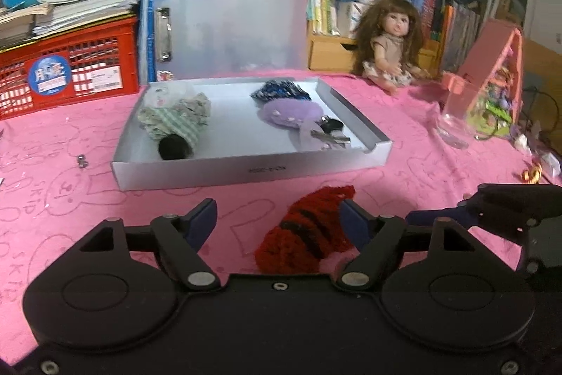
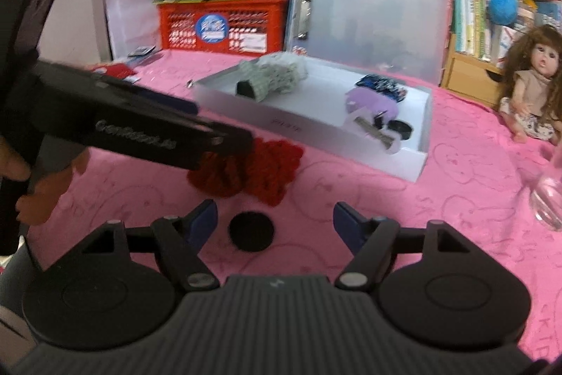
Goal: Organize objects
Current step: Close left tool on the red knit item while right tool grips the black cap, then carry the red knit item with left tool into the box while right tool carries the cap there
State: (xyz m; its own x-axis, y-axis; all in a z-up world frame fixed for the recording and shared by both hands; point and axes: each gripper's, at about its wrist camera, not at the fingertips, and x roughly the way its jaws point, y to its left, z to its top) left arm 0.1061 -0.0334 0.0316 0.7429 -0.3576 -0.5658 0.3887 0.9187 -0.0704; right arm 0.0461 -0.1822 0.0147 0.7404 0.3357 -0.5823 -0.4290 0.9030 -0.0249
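Two claws stand released over the pink desk (image 1: 404, 136): the left claw (image 1: 277, 217) has the red knitted piece (image 1: 309, 234) between its spread fingers, against the right one. The right claw (image 2: 274, 220) hangs apart over a small black disc (image 2: 251, 231). Beyond lies the white tray (image 1: 246, 167), holding other small things.

I count one white tray (image 1: 246, 169) with four things inside: one green checked pouch (image 1: 175, 122), one purple plush (image 1: 289, 113), one dark blue bundle (image 1: 281, 90), one set of keys (image 1: 330, 134). Outside lie one red knitted piece (image 1: 309, 234), one black disc (image 2: 251, 231), one doll (image 1: 390, 48), one red crate (image 1: 70, 65).
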